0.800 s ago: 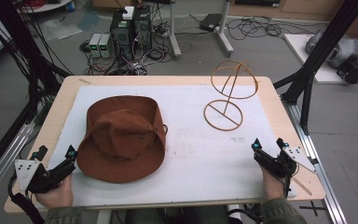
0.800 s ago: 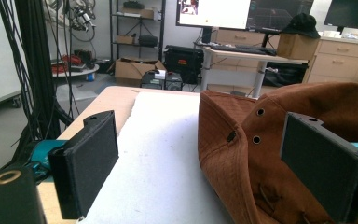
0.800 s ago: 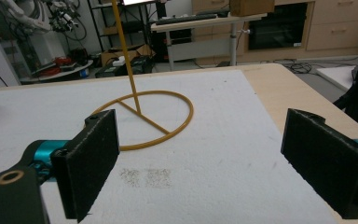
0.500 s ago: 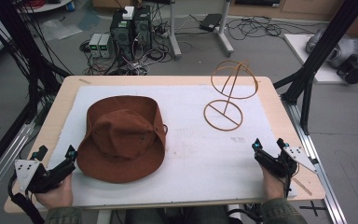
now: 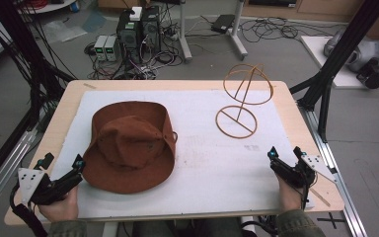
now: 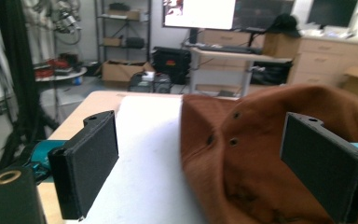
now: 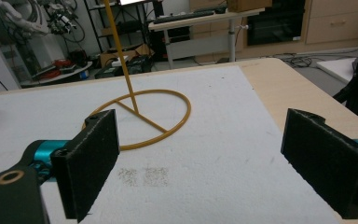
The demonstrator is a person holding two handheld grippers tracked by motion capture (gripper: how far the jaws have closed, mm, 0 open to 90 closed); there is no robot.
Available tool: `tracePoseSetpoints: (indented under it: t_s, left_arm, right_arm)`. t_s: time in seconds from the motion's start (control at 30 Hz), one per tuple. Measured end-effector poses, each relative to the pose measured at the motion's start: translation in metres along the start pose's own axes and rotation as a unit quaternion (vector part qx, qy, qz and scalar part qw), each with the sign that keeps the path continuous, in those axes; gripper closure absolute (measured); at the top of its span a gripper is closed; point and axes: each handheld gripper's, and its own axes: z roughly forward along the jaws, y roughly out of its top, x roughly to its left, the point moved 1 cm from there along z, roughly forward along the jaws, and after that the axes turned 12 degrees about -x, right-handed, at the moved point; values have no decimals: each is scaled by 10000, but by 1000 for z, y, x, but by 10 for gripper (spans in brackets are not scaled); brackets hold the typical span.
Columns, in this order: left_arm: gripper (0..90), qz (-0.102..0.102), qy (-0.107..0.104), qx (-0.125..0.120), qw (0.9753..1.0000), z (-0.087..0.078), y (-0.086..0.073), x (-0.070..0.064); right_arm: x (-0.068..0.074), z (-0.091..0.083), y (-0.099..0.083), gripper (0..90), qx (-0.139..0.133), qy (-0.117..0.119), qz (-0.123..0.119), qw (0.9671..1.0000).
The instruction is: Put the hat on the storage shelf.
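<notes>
A brown brimmed hat [image 5: 131, 145] lies crown up on the left half of the white mat [image 5: 202, 163]. A yellow wire hat stand [image 5: 242, 106] rises at the right rear, its round base [image 7: 137, 119] flat on the mat. My left gripper [image 5: 64, 170] rests at the front left corner, open, its jaws wide apart just short of the hat's brim [image 6: 261, 158]. My right gripper [image 5: 286, 160] sits open near the front right edge, pointing toward the stand, nothing between its jaws.
The wooden table [image 5: 306, 123] ends just right of my right gripper. Black frame posts [image 5: 335, 64] stand at the table's sides. Computers and cables [image 5: 138, 34] cover the floor behind.
</notes>
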Motion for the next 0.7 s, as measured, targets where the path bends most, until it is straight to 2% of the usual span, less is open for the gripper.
tracePoseSetpoints:
  t_s: [0.17,0.4,0.5,0.57,0.6,0.7]
  left_arm:
    - [118,126,-242,-56,9996,3,11,-12]
    - [118,315,-297,23,9991,12,18,-26]
    - [118,408,-227,136,9988,18,20,-35]
    - [120,532,-301,239,9978,24,20,-44]
    - [120,537,-304,275,9977,26,19,-48]
    - [127,525,-504,398,9966,34,15,-61]
  right_arm:
    - [-1,0,0,107,2,-23,33,10000]
    - [-1,2,-1,107,23,-2,-4,10000]
    - [0,2,-1,107,59,-2,-2,10000]
    - [0,2,-1,107,49,0,-30,10000]
    - [0,3,-1,107,55,-5,-31,10000]
    - [0,3,-2,107,58,13,-56,10000]
